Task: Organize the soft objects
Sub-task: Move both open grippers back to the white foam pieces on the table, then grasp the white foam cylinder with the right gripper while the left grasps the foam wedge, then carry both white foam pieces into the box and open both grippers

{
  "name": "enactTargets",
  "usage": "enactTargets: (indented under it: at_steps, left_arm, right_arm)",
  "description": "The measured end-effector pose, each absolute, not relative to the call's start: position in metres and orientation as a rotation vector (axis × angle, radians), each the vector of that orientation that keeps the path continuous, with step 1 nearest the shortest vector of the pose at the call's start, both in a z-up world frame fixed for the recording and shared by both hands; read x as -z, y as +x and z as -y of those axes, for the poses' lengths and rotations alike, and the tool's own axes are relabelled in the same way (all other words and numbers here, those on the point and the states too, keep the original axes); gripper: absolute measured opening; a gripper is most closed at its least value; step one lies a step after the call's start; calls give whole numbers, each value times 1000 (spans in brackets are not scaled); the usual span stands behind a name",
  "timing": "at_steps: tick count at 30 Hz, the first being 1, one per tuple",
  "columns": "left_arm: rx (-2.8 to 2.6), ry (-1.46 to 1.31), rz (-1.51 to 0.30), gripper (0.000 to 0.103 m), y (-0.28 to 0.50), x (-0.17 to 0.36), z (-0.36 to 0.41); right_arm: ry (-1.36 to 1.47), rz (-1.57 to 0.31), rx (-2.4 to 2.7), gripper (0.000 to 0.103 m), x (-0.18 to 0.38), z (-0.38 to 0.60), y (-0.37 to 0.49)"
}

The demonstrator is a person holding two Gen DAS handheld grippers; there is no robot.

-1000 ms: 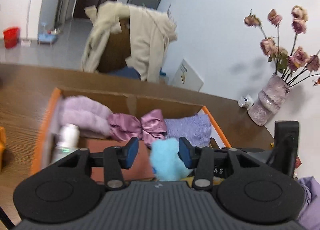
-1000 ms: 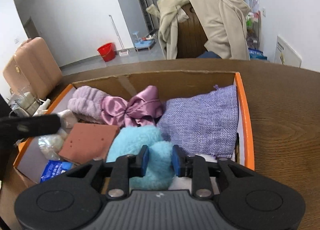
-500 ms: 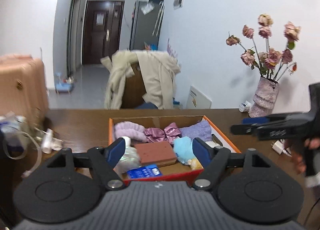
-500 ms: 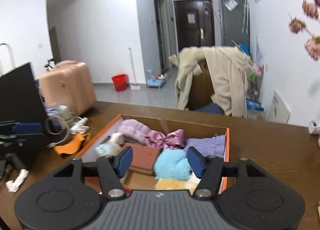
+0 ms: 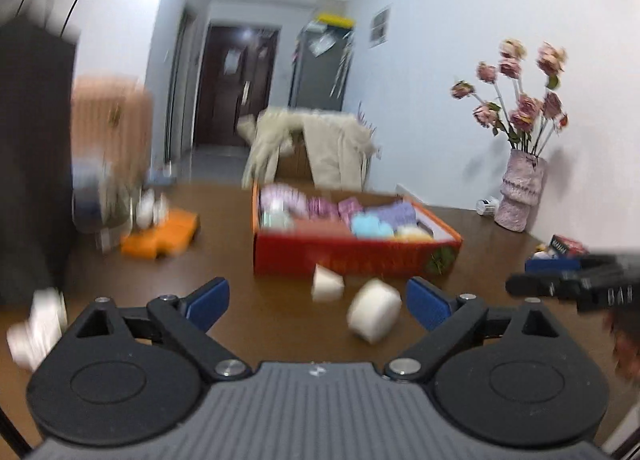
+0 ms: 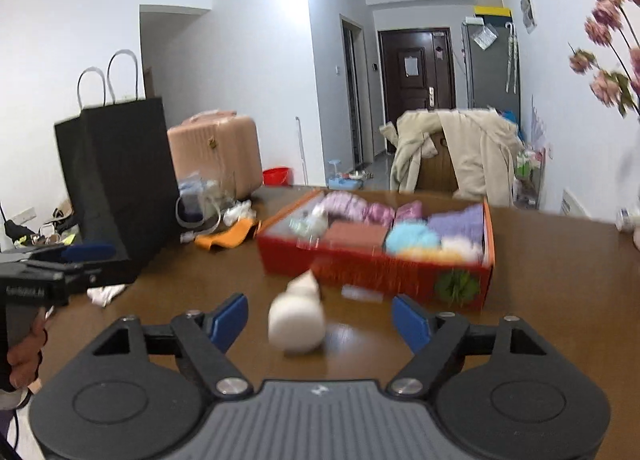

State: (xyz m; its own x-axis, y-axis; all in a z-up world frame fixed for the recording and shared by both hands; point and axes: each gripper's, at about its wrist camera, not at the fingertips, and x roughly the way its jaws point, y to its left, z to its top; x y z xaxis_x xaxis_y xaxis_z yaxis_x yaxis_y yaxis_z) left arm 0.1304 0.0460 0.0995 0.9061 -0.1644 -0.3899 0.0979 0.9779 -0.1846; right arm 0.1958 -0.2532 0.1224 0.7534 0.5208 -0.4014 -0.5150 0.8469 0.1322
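Both opening, empty grippers, left gripper and right gripper, face the distant box.

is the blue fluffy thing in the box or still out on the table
In the box. The blue fluffy thing sits inside the orange box, between the brown block and the purple pouch; nothing holds it.

Both claws have been drawn back from the orange box, which was filling the views a second ago and is now seen whole, farther off on the counter. The left claw and right claw are being opened wide, nothing held between the jaws. Two white rolls have come into view.
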Motion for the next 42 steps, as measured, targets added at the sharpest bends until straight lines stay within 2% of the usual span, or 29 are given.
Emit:
enactTargets:
  at_steps: [6, 20, 21, 22, 23, 24, 27, 32, 34, 39, 42]
  left_arm:
    - [93, -180, -463, 97, 145, -85, -62]
    - [88, -172, -586, 97, 242, -50, -73]
    - [92, -164, -593, 96, 251, -49, -72]
    - [101, -158, -599, 96, 260, -46, -71]
    - [106, -156, -606, 95, 267, -44, -70]
    - [112, -153, -617, 92, 276, -42, -68]
    - [144, -138, -647, 81, 300, -36, -57]
    - [222, -68, -647, 77, 332, -26, -17]
    - [224, -20, -636, 72, 338, -19, -1]
    - [195, 5, -654, 41, 348, -8, 6]
    - [209, -22, -658, 33, 350, -6, 4]
  right_arm:
    - [36, -518, -606, 84, -101, 241, 193]
    - [-33, -545, -572, 84, -39, 167, 284]
    - [-26, -558, -576, 83, -36, 164, 290]
    - [-18, -560, -581, 77, -33, 162, 294]
    - [-6, -550, -593, 69, -32, 163, 296]
    - [7, -545, -598, 55, -33, 163, 300]
    - [39, -549, -608, 55, -41, 173, 310]
    - [71, -550, -574, 56, -56, 203, 326]
    - [76, -578, -540, 56, -52, 210, 334]
    - [113, -600, -542, 56, -41, 216, 343]
    - [131, -609, -547, 56, -36, 217, 345]
